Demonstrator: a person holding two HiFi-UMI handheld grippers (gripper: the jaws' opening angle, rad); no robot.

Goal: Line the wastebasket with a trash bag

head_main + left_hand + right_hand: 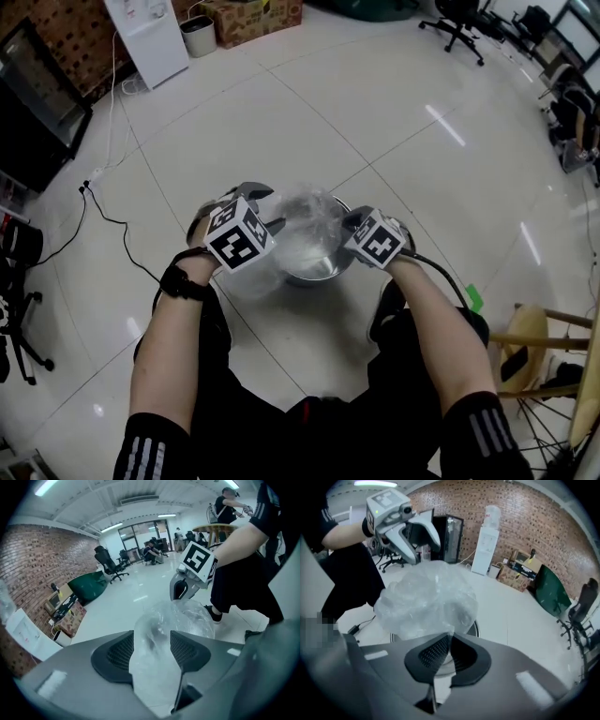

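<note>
Right gripper (450, 641) pinches the flimsy trash bag (305, 223) at its three o'clock; left gripper (152, 651) gapes around film: pinch its edge.

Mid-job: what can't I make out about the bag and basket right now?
- Wastebasket inside: head view, covered by the trash bag.
- Bag's mouth: every view, lost in crumpled clear film.
- Wastebasket: left gripper view, hidden behind the bag.
- Wastebasket body: right gripper view, only a rim sliver shows under the bag.

trash bag (305, 214): clear crinkled plastic | wastebasket (320, 273): shiny metal
</note>
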